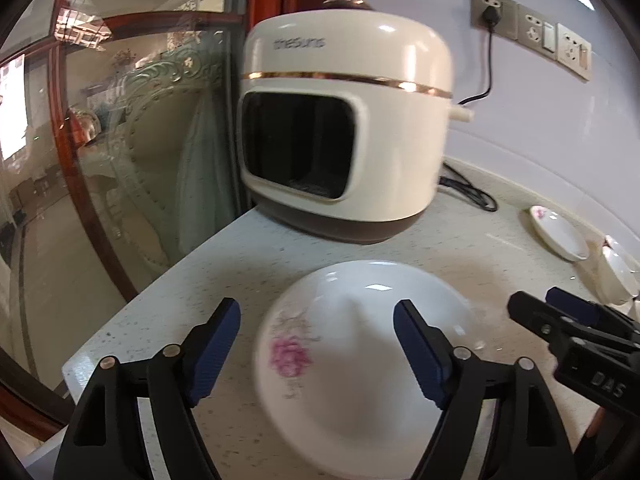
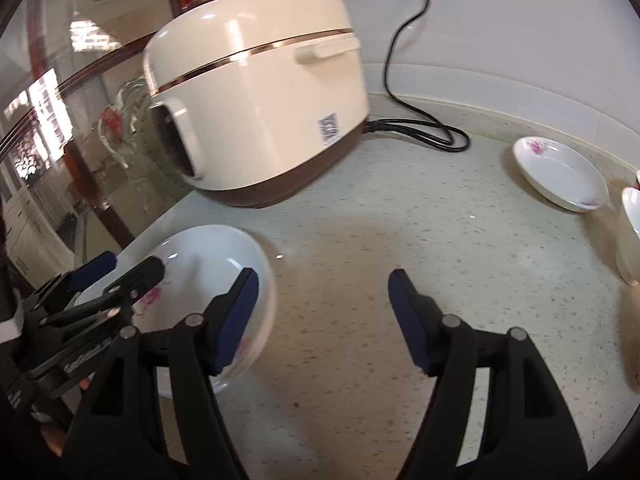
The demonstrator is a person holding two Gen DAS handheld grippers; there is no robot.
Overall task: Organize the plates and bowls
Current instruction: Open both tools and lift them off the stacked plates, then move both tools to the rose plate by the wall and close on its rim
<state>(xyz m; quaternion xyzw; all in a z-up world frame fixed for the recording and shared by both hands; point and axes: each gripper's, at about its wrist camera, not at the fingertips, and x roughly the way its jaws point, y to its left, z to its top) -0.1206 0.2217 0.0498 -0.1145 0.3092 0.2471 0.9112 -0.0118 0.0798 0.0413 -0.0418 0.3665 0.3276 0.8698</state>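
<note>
Your left gripper has its jaws spread wide, blue pads clear of everything, nothing gripped. Below it on the speckled pale stone countertop sits the large white shallow ceramic plate with a pink flower print, lying flat near the counter's left front corner, rim up; the flower sits on its left side in the left wrist view. It's blurred, looks slightly oval with the long axis running toward the cream rice cooker with a brown base and gold band behind it, but the lens may do that. One pad overlaps the plate's right part in view; contact can't be told.

Your right gripper is also wide apart and empty, over bare countertop just right of that plate. Its left finger overlaps the plate's rim in the picture.

Far right, a smaller white oval dish with pink flowers lies flat near the wall, long axis running diagonally. Beside it, a white bowl, cut off by the edge.
</note>
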